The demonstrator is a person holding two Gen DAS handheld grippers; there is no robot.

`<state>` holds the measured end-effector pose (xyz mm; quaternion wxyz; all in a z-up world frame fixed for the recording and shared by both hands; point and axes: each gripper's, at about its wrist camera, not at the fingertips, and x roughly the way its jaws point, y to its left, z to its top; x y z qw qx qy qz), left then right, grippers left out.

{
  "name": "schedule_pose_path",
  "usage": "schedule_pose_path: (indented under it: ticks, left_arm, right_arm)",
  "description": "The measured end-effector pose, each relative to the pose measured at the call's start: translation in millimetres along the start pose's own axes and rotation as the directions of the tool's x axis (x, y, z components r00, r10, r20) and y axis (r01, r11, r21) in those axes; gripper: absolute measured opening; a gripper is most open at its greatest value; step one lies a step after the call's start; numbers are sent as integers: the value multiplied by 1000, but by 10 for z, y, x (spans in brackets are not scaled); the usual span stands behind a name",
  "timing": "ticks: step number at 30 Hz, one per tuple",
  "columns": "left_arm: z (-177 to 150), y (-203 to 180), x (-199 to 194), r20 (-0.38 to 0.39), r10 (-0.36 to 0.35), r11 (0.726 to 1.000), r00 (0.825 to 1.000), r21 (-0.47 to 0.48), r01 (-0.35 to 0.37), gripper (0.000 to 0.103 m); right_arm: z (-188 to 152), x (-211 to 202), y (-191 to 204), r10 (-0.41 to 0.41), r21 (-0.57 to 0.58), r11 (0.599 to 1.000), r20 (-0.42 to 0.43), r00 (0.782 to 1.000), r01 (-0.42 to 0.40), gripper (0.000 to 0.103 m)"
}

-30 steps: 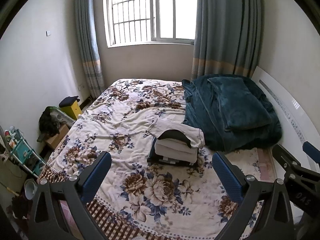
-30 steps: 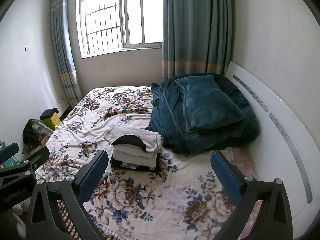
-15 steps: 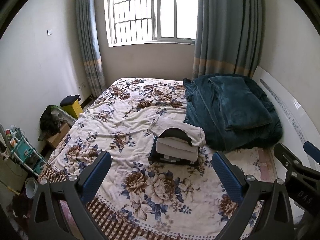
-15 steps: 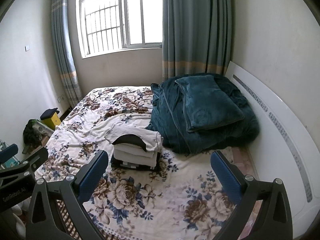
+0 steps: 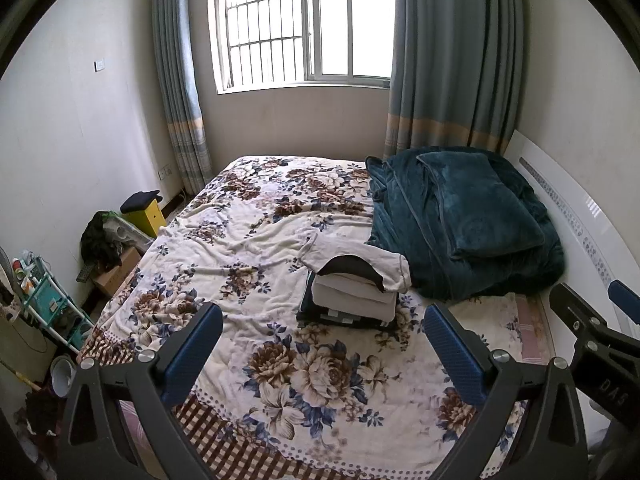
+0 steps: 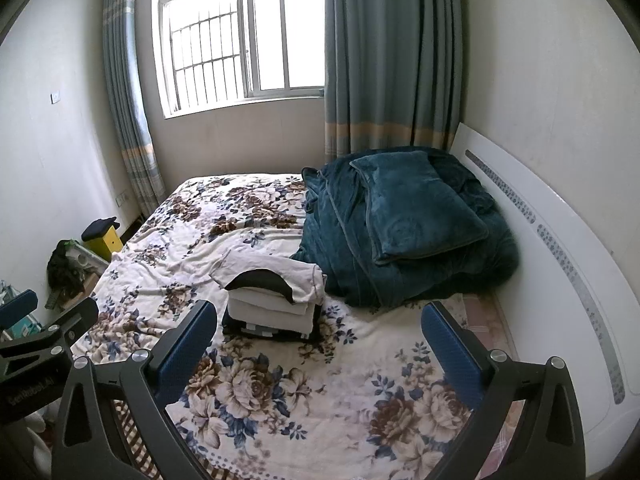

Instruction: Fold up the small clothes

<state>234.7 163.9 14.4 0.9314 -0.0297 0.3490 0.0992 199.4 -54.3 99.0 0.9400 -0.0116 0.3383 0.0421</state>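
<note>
A stack of folded clothes (image 5: 354,296) sits mid-bed on the floral bedspread (image 5: 240,240); a cream garment with a dark collar lies on top, white folded pieces under it, a dark piece at the bottom. The stack also shows in the right wrist view (image 6: 274,304). My left gripper (image 5: 322,354) is open and empty, held above the near part of the bed, short of the stack. My right gripper (image 6: 316,354) is open and empty, also short of the stack. Each gripper shows at the edge of the other's view.
A teal quilt and pillow (image 5: 472,216) lie piled right of the stack, against the white headboard (image 5: 576,216). Left of the bed stand a yellow stool (image 5: 150,212), a box, dark clothes and a teal rack (image 5: 48,308). A curtained window (image 5: 304,24) is behind.
Both views have shifted only slightly; the grippers stay open and the stack has not moved.
</note>
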Motion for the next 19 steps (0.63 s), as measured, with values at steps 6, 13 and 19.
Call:
schedule_pose_path:
  ticks: [6, 13, 19]
  left_arm:
    - [-2, 2, 0, 0, -4, 1000, 1000, 0, 4, 103]
    - [-1, 20, -24, -1, -1, 1000, 1000, -4, 1, 103]
    - [38, 64, -69, 3, 10, 1000, 1000, -18, -10, 103]
  right_arm:
    - [5, 10, -7, 2, -1, 1000, 0, 1000, -2, 103]
    - [-9, 6, -1, 0, 1, 1000, -1, 1000, 0, 103]
    - [-15, -22, 8, -2, 0, 1000, 0, 1000, 2, 103]
